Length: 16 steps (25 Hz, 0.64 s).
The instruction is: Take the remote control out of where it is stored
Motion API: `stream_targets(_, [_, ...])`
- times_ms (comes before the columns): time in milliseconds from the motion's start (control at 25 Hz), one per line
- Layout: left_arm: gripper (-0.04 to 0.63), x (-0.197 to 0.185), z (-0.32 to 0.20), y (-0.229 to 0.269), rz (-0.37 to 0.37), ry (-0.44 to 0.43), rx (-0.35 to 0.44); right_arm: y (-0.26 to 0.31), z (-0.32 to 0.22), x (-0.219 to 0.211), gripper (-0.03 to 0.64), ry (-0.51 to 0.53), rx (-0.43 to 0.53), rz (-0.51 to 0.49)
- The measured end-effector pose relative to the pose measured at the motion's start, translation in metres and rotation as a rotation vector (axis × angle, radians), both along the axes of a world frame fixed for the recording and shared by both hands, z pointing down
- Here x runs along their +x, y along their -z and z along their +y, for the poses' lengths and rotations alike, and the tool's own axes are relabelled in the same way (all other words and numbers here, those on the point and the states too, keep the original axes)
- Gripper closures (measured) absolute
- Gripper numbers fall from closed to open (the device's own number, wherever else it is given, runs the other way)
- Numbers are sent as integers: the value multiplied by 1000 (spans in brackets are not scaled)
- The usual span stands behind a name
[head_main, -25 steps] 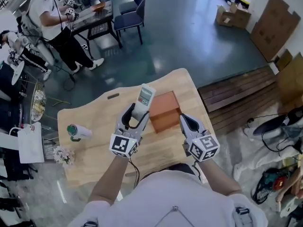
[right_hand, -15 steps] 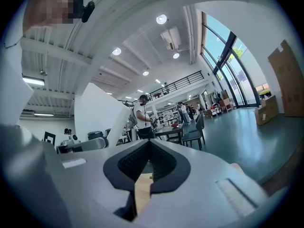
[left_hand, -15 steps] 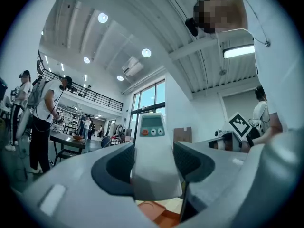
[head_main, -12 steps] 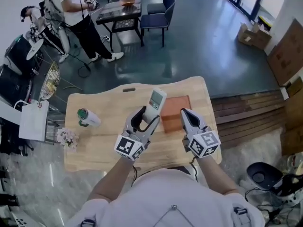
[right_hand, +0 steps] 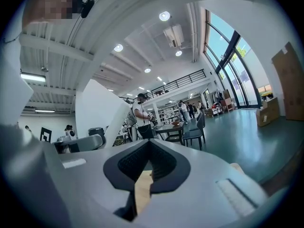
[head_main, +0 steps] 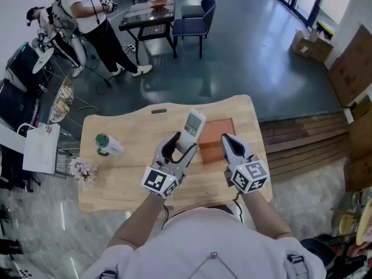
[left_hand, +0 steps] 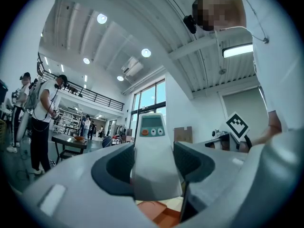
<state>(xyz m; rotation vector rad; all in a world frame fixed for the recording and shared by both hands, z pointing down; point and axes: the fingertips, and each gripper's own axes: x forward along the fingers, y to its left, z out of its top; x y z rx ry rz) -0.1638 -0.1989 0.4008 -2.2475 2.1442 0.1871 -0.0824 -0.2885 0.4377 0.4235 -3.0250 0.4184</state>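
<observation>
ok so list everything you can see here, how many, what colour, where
light grey remote control with a small screen: one, light grey, raised over the table in the left gripper
reddish-brown wooden box: one, reddish-brown, right part of the table
white bottle with a green cap: one, white and green, lying on the table's left part
small bunch of pale flowers: one, pale, at the table's left edge
light wooden table: one, light wood, centre
white paper bag: one, white, floor left of the table
dark blue chairs: two, dark blue, far back
left gripper: one, grey, shut on the remote
right gripper: one, grey, shut and empty, beside the box
</observation>
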Motion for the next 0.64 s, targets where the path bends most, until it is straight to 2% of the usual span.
stream_targets(160, [327, 7, -14, 6, -1, -13, -2, 6, -11, 7, 589, 4, -6, 15])
stream_targets(640, [327, 13, -11, -18, -2, -33, -10, -17, -4, 15, 591, -13, 4, 39])
